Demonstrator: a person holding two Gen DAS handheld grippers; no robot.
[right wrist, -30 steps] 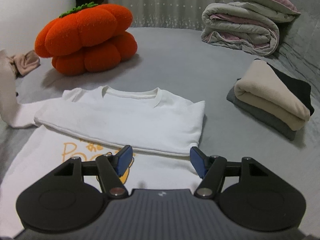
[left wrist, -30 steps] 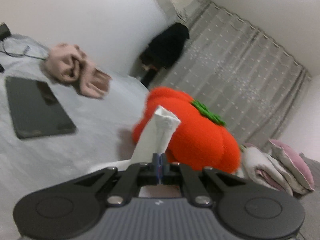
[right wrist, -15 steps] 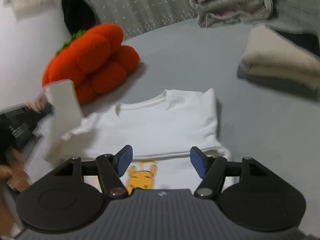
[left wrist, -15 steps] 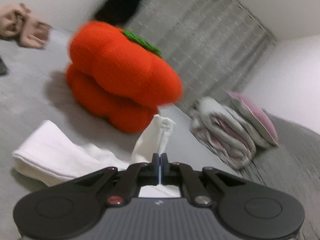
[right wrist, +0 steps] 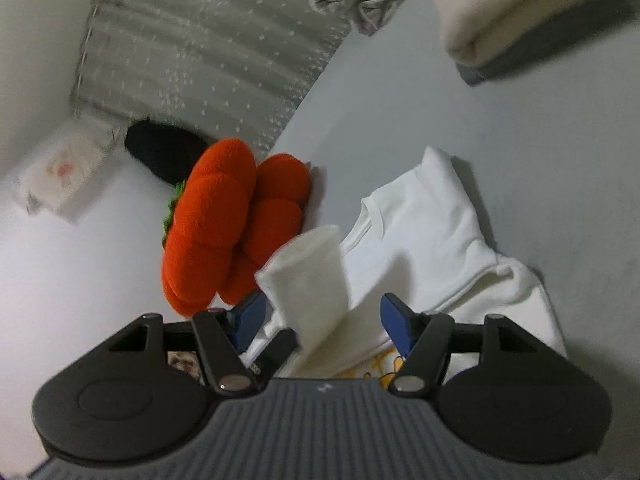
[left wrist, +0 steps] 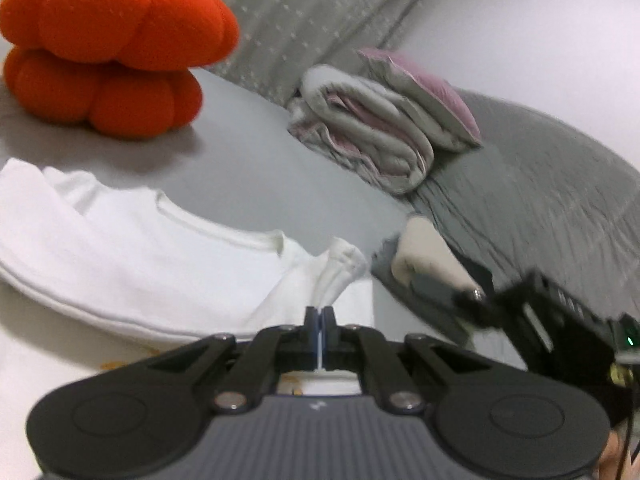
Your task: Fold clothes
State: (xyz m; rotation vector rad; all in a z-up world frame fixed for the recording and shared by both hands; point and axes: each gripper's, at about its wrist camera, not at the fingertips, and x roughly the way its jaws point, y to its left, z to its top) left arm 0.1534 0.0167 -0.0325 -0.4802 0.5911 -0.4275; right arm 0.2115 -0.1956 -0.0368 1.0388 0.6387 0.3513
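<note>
A white sweatshirt [left wrist: 120, 248] lies flat on the grey bed, one sleeve folded across its chest. My left gripper [left wrist: 320, 316] is shut on the cuff of the other white sleeve [left wrist: 340, 268] and holds it low over the shirt's right side. In the right wrist view this raised sleeve [right wrist: 308, 272] stands between the spread blue pads [right wrist: 396, 322] of my right gripper [right wrist: 323, 320], which is open and does not touch it. The sweatshirt [right wrist: 420, 232] lies beyond, with a yellow print [right wrist: 384, 364] showing at its lower part.
An orange pumpkin plush [left wrist: 108, 40] sits at the shirt's far left. A rolled quilt [left wrist: 368, 120] and a pink pillow [left wrist: 420, 92] lie at the back. A folded beige and grey clothes stack [left wrist: 424, 256] sits just right of the shirt. A grey curtain hangs behind.
My left gripper swung right and down, carrying the sleeve from beside the plush across the shirt. The right gripper rolled strongly; the sleeve now stands between its open fingers.
</note>
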